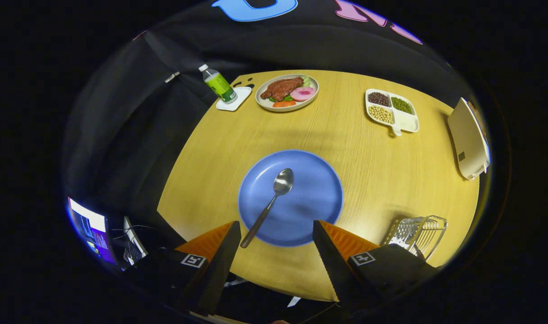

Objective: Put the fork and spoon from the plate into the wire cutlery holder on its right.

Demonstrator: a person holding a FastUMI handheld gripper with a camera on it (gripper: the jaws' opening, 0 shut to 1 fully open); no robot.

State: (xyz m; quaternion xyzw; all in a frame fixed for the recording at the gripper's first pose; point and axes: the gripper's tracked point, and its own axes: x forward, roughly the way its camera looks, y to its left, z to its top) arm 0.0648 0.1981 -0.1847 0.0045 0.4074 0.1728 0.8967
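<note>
Your fingers (276,234) stand apart and empty, the spoon (270,203) lying on the blue plate (310,198) at frame centre; its thin handle may slip sideways; the wire cutlery holder (418,231) waits lower right.

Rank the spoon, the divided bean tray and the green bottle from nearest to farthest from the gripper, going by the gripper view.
With the gripper open and holding nothing:
1. Spoon, on the blue plate, handle reaching between the fingers.
2. Divided bean tray, beyond the plate, to the right.
3. Green bottle, at the table's far left edge, on a white coaster.
</note>
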